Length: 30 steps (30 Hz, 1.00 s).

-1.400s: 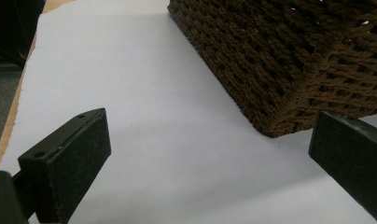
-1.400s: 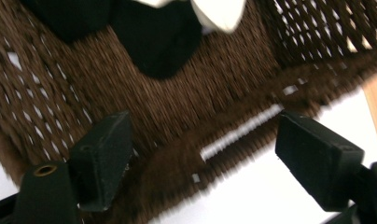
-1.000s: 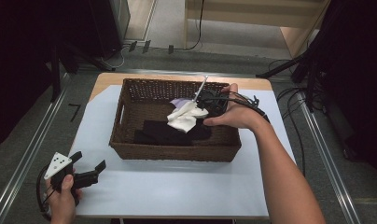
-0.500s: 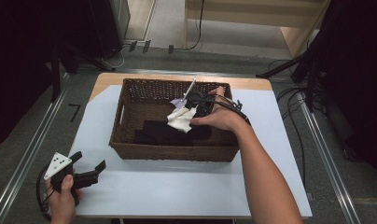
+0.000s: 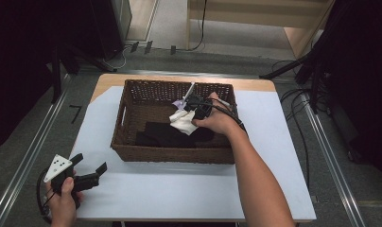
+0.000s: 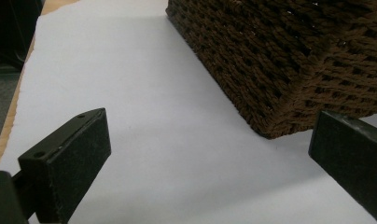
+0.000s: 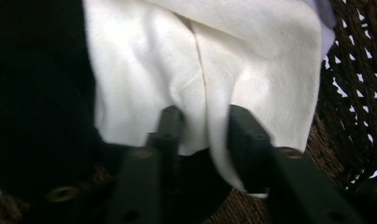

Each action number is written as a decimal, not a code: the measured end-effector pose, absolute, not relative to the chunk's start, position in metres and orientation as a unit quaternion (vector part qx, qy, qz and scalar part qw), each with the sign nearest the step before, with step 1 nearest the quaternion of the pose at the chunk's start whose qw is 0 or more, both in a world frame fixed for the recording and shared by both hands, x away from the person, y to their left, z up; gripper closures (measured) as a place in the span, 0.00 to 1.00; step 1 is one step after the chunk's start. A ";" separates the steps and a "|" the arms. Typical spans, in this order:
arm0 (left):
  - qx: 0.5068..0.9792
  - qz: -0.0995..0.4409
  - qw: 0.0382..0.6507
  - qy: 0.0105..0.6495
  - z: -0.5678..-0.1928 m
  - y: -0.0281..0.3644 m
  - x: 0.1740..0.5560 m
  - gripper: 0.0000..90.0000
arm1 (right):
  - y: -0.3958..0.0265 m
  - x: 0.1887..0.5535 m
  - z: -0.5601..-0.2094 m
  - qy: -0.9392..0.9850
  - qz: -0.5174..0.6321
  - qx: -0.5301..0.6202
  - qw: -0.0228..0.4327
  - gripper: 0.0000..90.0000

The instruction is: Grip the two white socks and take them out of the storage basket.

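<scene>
Right gripper [image 5: 191,109] lowered into the wicker basket [image 5: 132,146] since a second ago, forearm stretched forward, jaws just closing and now pinching the white cloth [image 7: 200,70] mid-basket, left gripper [image 5: 92,172] resting near-left, jaws spread wide, holding nothing.

White cloth [image 7: 200,70], crumpled, in wicker basket [image 5: 146,94], atop black fabric [image 5: 165,135].

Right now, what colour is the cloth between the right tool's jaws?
White cloth, clearest in the right gripper view.
</scene>
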<state>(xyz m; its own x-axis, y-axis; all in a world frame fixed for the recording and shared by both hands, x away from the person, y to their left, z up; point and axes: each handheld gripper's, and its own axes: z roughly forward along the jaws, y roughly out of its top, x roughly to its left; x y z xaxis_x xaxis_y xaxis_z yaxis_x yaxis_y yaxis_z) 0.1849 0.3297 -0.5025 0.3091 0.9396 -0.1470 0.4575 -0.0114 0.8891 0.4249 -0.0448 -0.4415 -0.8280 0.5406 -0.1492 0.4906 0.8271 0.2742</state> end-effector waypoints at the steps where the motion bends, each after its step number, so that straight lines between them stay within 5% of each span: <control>1: 0.662 0.260 0.466 0.527 -0.503 0.330 0.185 0.00 | -0.045 0.424 -0.440 0.951 0.112 0.268 0.109 0.84; 2: 0.662 0.260 0.466 0.527 -0.503 0.330 0.185 0.00 | -0.046 0.422 -0.436 0.953 0.113 0.259 0.106 0.93; 5: 0.663 0.259 0.464 0.527 -0.503 0.330 0.185 0.00 | -0.046 0.419 -0.430 0.958 0.114 0.245 0.096 0.95; 16: 0.662 0.262 0.464 0.527 -0.503 0.329 0.185 0.00 | -0.023 0.387 -0.421 0.982 0.112 0.151 0.000 0.95; 19: 0.661 0.262 0.465 0.527 -0.503 0.329 0.185 0.00 | -0.013 0.383 -0.423 0.983 0.113 0.144 0.006 0.79; 20: 0.662 0.261 0.465 0.527 -0.503 0.329 0.185 0.00 | -0.011 0.383 -0.417 0.978 0.139 0.152 0.017 0.64; 21: 0.662 0.261 0.465 0.527 -0.503 0.329 0.185 0.00 | -0.011 0.383 -0.417 0.978 0.139 0.152 0.017 0.64; 27: 0.661 0.260 0.465 0.528 -0.503 0.329 0.185 0.00 | -0.011 0.397 -0.408 0.961 0.174 0.201 0.070 0.25; 30: 0.660 0.261 0.467 0.528 -0.503 0.329 0.185 0.00 | -0.010 0.402 -0.413 0.958 0.169 0.215 0.086 0.18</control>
